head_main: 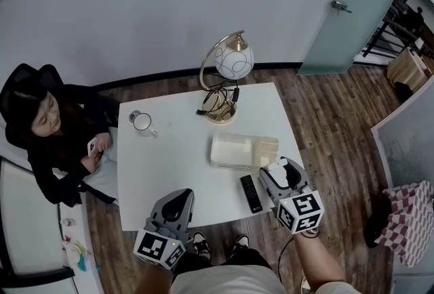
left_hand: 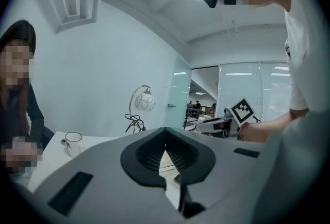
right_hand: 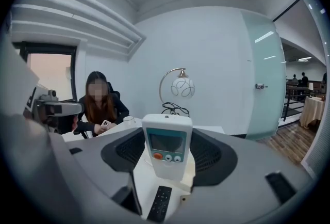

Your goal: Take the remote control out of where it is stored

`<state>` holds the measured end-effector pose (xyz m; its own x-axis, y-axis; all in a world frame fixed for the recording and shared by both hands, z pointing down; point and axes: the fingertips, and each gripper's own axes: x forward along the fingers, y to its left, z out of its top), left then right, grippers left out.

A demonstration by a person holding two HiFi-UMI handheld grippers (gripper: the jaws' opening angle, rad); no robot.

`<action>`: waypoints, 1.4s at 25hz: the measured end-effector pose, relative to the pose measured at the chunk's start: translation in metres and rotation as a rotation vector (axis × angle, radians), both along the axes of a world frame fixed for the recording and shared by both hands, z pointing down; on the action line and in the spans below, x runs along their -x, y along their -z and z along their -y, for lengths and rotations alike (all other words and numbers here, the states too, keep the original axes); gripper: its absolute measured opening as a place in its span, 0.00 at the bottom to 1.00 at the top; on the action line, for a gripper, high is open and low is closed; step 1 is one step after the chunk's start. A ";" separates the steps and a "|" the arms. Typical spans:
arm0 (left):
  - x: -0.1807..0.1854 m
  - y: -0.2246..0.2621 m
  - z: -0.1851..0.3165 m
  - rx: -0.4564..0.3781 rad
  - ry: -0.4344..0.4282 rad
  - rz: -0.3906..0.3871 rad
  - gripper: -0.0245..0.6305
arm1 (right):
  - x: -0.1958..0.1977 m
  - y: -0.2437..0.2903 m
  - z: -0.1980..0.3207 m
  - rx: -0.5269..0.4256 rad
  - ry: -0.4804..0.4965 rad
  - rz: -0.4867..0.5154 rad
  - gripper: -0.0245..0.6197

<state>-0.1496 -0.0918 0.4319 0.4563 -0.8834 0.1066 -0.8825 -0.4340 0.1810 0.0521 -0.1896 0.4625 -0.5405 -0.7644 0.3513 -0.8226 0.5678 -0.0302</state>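
A white remote control [right_hand: 166,145] with a small screen and an orange button stands upright between the jaws of my right gripper [right_hand: 167,161], which is shut on it. In the head view this remote [head_main: 276,169] and my right gripper [head_main: 279,174] hover at the near right of the white table [head_main: 169,171], just right of a clear plastic box [head_main: 244,150]. A black remote [head_main: 251,194] lies flat on the table in front of the box, also in the right gripper view [right_hand: 160,203]. My left gripper [head_main: 178,196] hangs at the table's front edge, shut on nothing [left_hand: 165,155].
A globe lamp [head_main: 227,69] with coiled cable stands at the table's far side, and a white mug [head_main: 142,122] at the far left. A seated person [head_main: 54,137] holding a phone is at the left edge. A glass door [head_main: 359,8] is at the back right.
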 end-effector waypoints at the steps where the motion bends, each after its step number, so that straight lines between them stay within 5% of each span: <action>1: 0.001 0.000 -0.001 0.000 0.002 0.000 0.05 | 0.004 -0.003 -0.007 0.014 0.019 0.000 0.48; 12: 0.011 0.002 -0.011 -0.003 0.019 0.002 0.05 | 0.050 -0.075 -0.073 0.250 0.193 -0.059 0.48; 20: 0.019 -0.004 -0.013 0.003 0.028 -0.009 0.05 | 0.061 -0.129 -0.089 0.377 0.232 -0.144 0.48; 35: 0.029 -0.007 -0.011 0.010 0.042 -0.007 0.05 | 0.114 -0.167 -0.056 0.420 0.304 -0.303 0.48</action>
